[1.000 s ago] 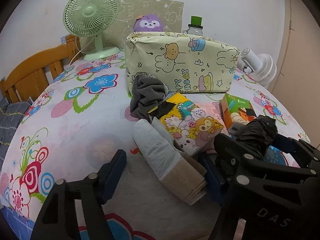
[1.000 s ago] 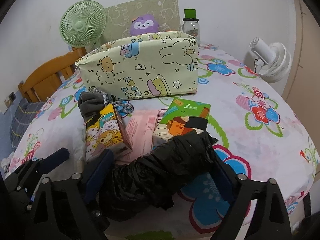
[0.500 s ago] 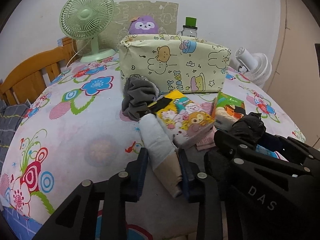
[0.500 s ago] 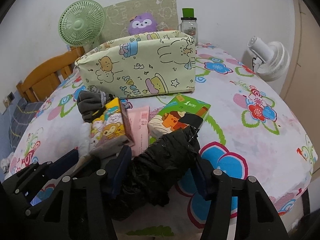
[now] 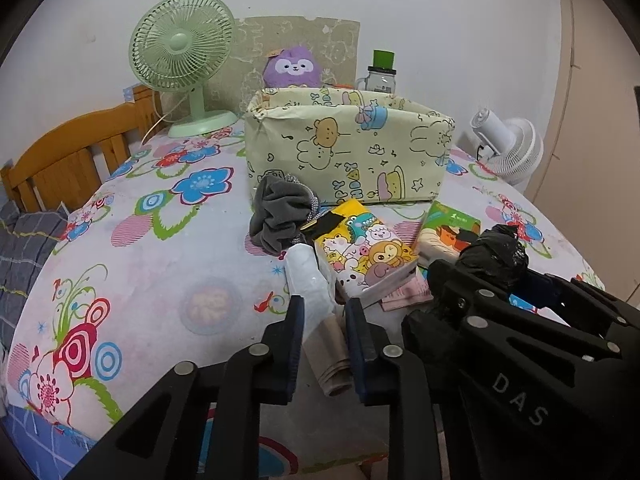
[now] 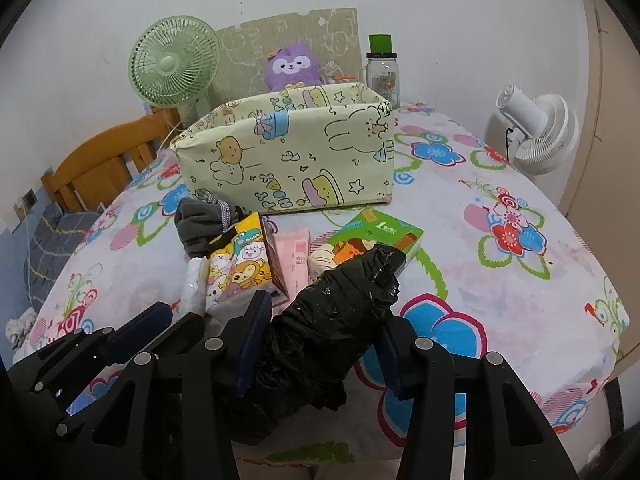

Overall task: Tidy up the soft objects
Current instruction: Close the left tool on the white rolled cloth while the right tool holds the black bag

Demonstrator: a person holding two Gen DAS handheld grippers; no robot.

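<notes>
Left hand-held gripper (image 5: pixel 325 320) has just closed onto the soft white-and-tan roll (image 5: pixel 320 312); right hand-held gripper (image 6: pixel 320 344) likewise squeezes the crinkly black bag bundle (image 6: pixel 324 320). Both light, compressible; mid-body holds suit.

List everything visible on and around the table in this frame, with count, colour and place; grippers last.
Storage box: one, pale yellow with cartoon prints, table centre back.
Desk fan: one, green, back left.
White fan: one, right edge.
Plush toy: one, purple, behind box.
Jar: one, clear, green lid, behind box.
Grey cloth: one, before box.
Tissue packs: yellow cartoon, green, pink, table centre.
White roll: one, white and beige.
Black bag bundle: one.
Left gripper: shut on white roll.
Right gripper: shut on black bag bundle.
</notes>
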